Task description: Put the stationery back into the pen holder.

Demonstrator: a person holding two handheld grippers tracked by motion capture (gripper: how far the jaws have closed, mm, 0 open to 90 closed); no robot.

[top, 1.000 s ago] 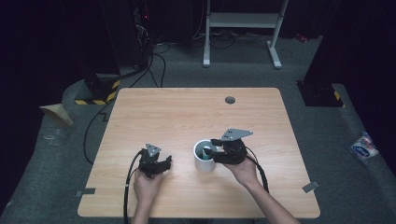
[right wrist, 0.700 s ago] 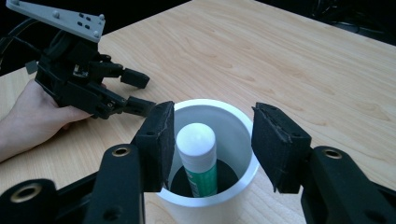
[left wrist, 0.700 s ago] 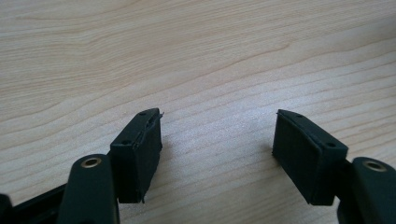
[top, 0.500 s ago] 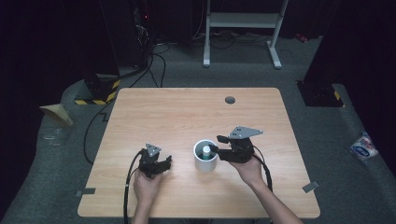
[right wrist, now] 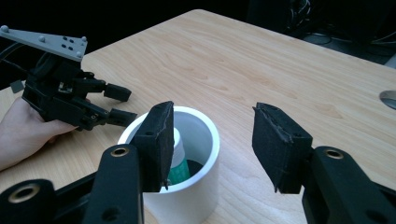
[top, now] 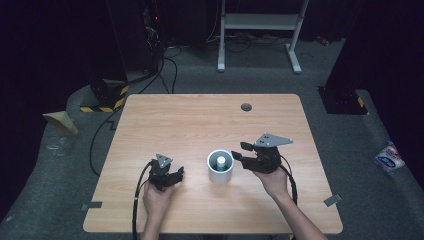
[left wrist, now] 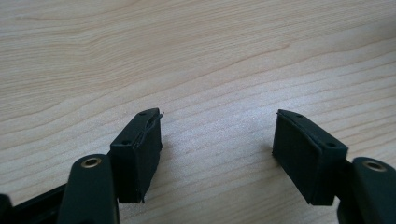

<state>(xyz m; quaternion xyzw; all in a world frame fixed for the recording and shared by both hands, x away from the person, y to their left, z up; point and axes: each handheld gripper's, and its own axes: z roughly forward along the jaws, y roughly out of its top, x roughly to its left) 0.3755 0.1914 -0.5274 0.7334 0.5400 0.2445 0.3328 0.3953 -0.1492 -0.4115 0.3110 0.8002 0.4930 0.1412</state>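
**Both claws spread, white cup with bottle between them**

High view: wooden counter [top: 200, 120], light grain, small round grommet hole [top: 246, 106] near far edge. White cup [top: 220, 166] stands upright at near-centre, a small white-capped bottle [top: 220, 161] inside it. Left claw [top: 176, 174] sits to the left of the cup, near but apart, held by the left hand [top: 156, 200], black cable [top: 137, 200] trailing toward the near edge. Right claw [top: 239, 151] is just right of the cup, jaws pointing left at it, not touching; grey three-cornered plate [top: 273, 139] on top, right hand [top: 274, 182] under it. Off the counter: grey carpet floor, white frame legs [top: 260, 30] far back, a bag [top: 389, 156] on the floor at right.

Left gripper view: left claw [left wrist: 217, 140] spread wide, nothing between the jaws, bare counter [left wrist: 196, 56] wood beneath.

Right gripper view: right claw [right wrist: 212, 135] spread, empty, hanging above the near rim of the white cup [right wrist: 196, 186]. Bottle [right wrist: 176, 161] in the cup shows a white top and green label, partly hidden by the left jaw. Beyond the cup at left, the left claw [right wrist: 122, 105], jaws parted, empty, left hand [right wrist: 23, 130] holding it.
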